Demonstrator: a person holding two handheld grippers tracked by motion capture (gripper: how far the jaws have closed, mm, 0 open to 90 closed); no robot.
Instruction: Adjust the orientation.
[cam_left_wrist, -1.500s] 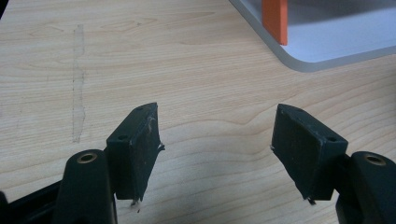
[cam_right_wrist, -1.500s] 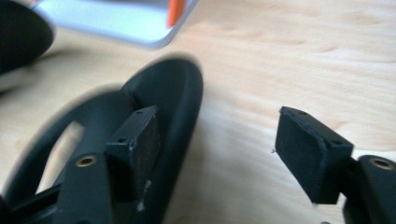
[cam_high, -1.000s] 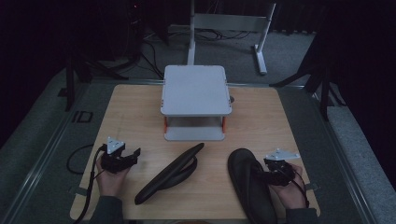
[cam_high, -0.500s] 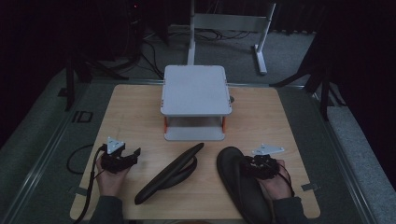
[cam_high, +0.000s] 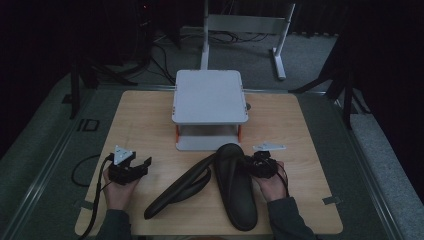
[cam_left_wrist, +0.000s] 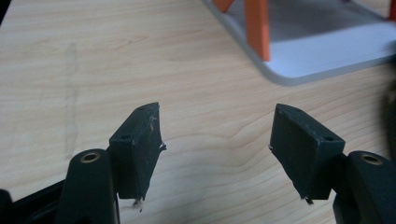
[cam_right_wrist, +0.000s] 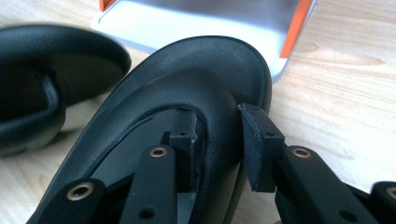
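Observation:
Two black sandals lie on the wooden table (cam_high: 145, 125). The right sandal (cam_high: 235, 192) lies flat with its toe near the base of the grey stand (cam_high: 210, 95). My right gripper (cam_high: 252, 166) is shut on its strap near the right edge. In the right gripper view one jaw sits under the strap and the other outside it, around the right sandal (cam_right_wrist: 196, 70). The left sandal (cam_high: 182, 187) rests on its side beside it. My left gripper (cam_high: 141, 164) hovers open over bare wood at the left, nothing between its fingers (cam_left_wrist: 140, 140).
The grey stand (cam_left_wrist: 327, 56) has orange legs and a low base shelf (cam_right_wrist: 196, 23) just beyond the sandal's toe. The left sandal (cam_right_wrist: 46, 60) lies close to the held one. Bare wood lies left of and behind the left gripper. Dark floor and cables surround the table.
My right gripper has moved left and forward, dragging the right sandal so that its toe now reaches the stand's base. The left gripper has stayed still.

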